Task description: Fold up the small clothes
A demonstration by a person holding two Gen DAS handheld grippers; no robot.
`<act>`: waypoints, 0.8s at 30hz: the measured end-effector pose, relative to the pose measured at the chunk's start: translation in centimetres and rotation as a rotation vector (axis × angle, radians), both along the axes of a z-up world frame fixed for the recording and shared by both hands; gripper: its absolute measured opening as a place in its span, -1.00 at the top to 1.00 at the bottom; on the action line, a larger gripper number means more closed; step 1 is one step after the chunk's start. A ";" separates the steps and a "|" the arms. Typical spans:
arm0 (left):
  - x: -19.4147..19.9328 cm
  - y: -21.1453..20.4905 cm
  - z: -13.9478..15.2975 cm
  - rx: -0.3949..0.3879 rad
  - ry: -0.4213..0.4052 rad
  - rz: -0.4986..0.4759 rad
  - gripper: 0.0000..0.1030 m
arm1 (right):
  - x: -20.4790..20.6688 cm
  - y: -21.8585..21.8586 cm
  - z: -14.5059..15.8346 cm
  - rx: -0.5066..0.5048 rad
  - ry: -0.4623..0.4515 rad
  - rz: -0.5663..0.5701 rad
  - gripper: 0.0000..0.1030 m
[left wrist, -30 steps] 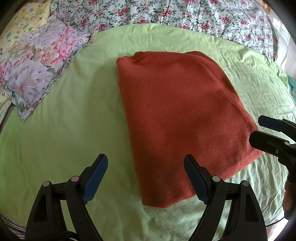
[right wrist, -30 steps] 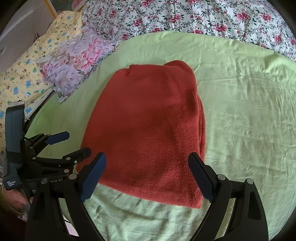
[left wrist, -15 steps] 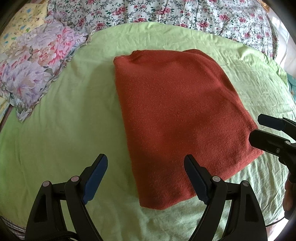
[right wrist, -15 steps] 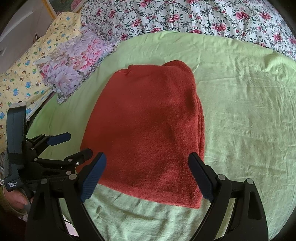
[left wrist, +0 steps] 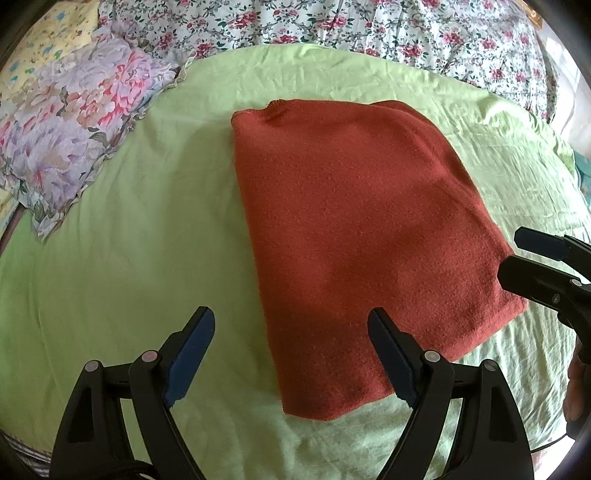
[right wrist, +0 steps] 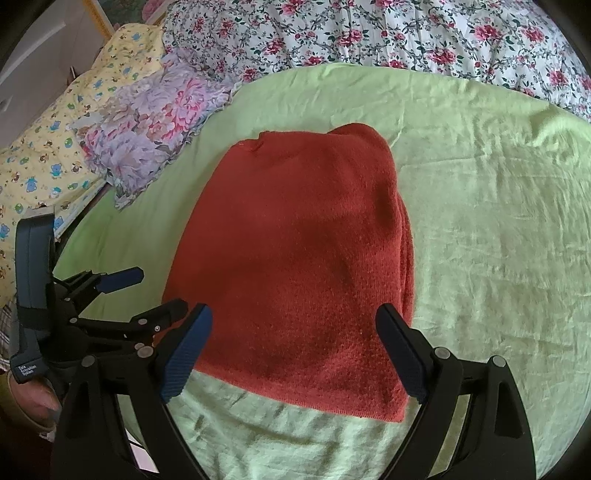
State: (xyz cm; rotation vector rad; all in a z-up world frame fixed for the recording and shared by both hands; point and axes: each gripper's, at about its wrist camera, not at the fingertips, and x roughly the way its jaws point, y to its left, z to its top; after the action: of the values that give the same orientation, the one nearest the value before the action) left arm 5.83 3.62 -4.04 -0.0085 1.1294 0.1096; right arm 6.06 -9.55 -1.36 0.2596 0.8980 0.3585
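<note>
Since both tools are hanging over the near edge of the bed with nothing in them, I'd say we're between folds right now. The left tool [left wrist: 291,354] has its jaws spread wide, empty, sitting just above the near left corner of the red garment [left wrist: 354,229]. The right tool [right wrist: 295,350] is equally wide open and empty, straddling the near hem from above. Neither looks to be touching the cloth, though it's hard to be sure from these angles.

That garment is lying flat on the green sheet [right wrist: 498,240], already folded into a rough rectangle, with stacked layers showing along its right edge. My guess is the next move is one more fold: each tool pinches a near corner and carries it over to the far edge. The knit looks thick, so the jaws need to catch all layers or it'll slump.

Further back there's a floral pillow [left wrist: 70,122] on the left and a flowered quilt [right wrist: 369,33] beyond. No containers anywhere that I can see.
</note>
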 end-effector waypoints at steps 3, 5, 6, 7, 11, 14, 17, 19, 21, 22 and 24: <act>0.0 0.1 0.0 -0.004 -0.002 0.002 -0.65 | 0.0 0.0 0.0 0.000 0.001 0.000 -0.75; 0.0 0.1 0.0 -0.004 -0.003 0.003 -0.65 | 0.0 0.0 0.0 0.001 0.001 -0.001 -0.75; 0.0 0.1 0.0 -0.004 -0.002 0.004 -0.65 | 0.0 -0.1 0.0 0.001 0.002 0.001 -0.75; 0.0 0.2 0.0 -0.005 -0.002 0.004 -0.65 | 0.0 0.0 0.0 0.001 0.002 0.001 -0.75; 0.0 0.2 0.1 -0.005 -0.002 0.005 -0.65 | 0.1 0.0 0.0 0.001 -0.001 0.003 -0.75; 0.0 0.1 0.1 -0.004 -0.002 0.007 -0.66 | 0.2 0.0 0.1 0.002 0.000 0.002 -0.75; 0.0 0.1 0.1 -0.004 -0.001 0.008 -0.65 | 0.1 0.0 0.1 0.001 -0.001 0.002 -0.75; 0.0 0.1 0.1 -0.004 -0.002 0.007 -0.66 | 0.1 0.0 0.1 0.001 0.000 0.003 -0.75; 0.0 0.1 0.1 -0.004 -0.002 0.007 -0.66 | 0.1 0.0 0.1 0.001 0.000 0.001 -0.75; 0.0 0.1 0.1 -0.004 -0.003 0.006 -0.66 | 0.1 0.0 0.1 0.002 0.000 -0.001 -0.75; 0.0 0.1 0.1 -0.004 -0.002 0.007 -0.66 | 0.2 0.0 0.1 0.002 0.002 0.001 -0.75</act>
State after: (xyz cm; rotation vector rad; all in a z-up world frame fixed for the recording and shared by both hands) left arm 5.80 3.69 -3.98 -0.0166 1.1278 0.1136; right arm 6.24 -9.53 -1.29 0.2613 0.8999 0.3600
